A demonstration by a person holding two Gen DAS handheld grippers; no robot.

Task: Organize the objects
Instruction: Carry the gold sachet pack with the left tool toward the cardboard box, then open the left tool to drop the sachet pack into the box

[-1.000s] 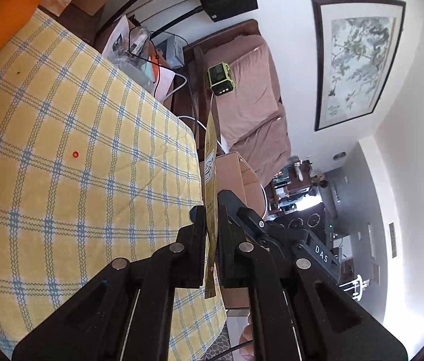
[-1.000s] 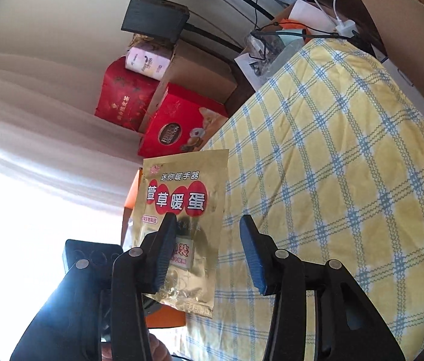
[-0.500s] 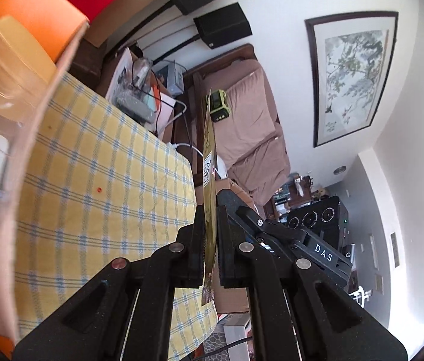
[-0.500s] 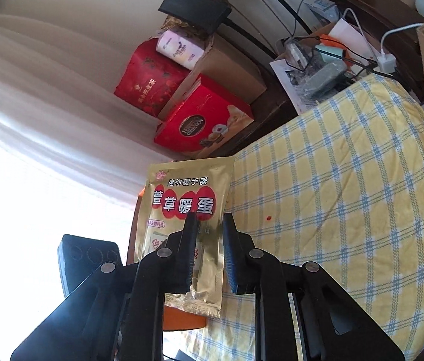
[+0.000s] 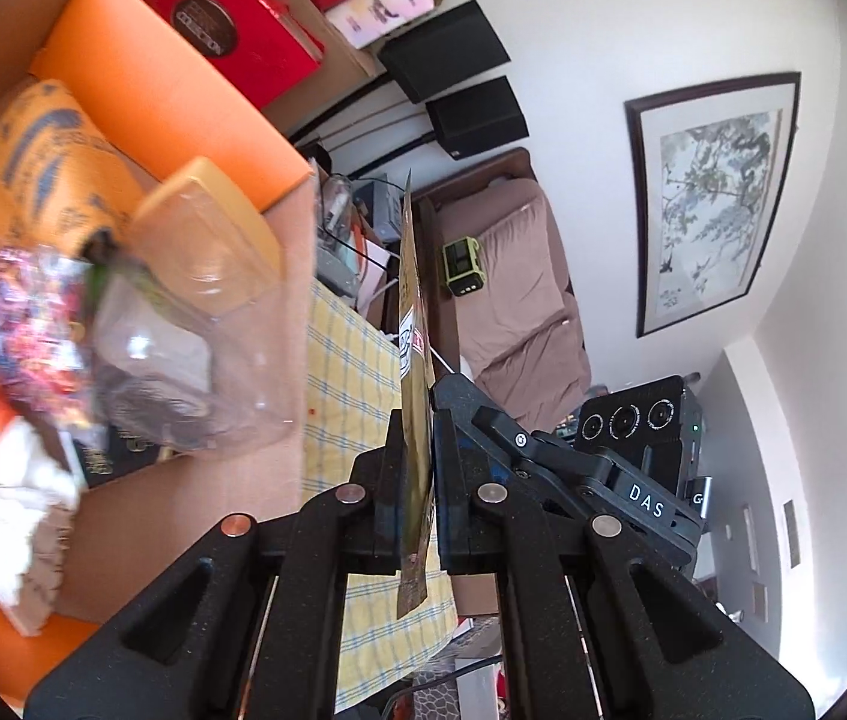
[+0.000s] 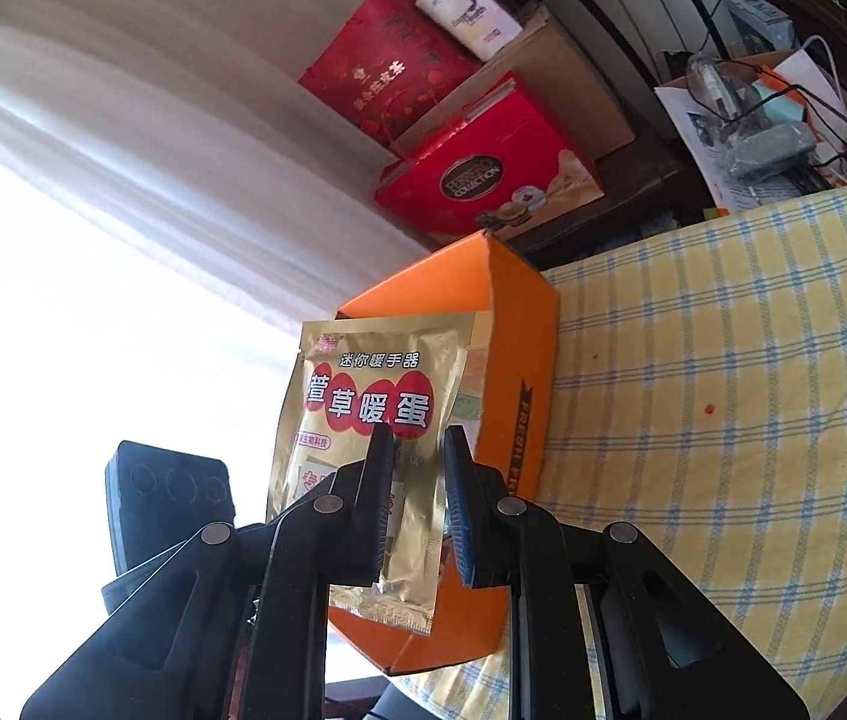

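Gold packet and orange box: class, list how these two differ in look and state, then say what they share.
The gold packet is a thin, glossy foil pouch; the orange box is stiff cardboard with its top open. The gold packet is up in the air, pinched in the left gripper; the orange box rests on the checked cloth. The gold packet is a single item; the orange box holds several things. Both carry printed lettering.

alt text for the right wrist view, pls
The right gripper is shut around a gold foil packet with red Chinese lettering, held upright in front of an orange cardboard box on a yellow checked tablecloth. Red gift boxes sit behind, by a bright curtained window.
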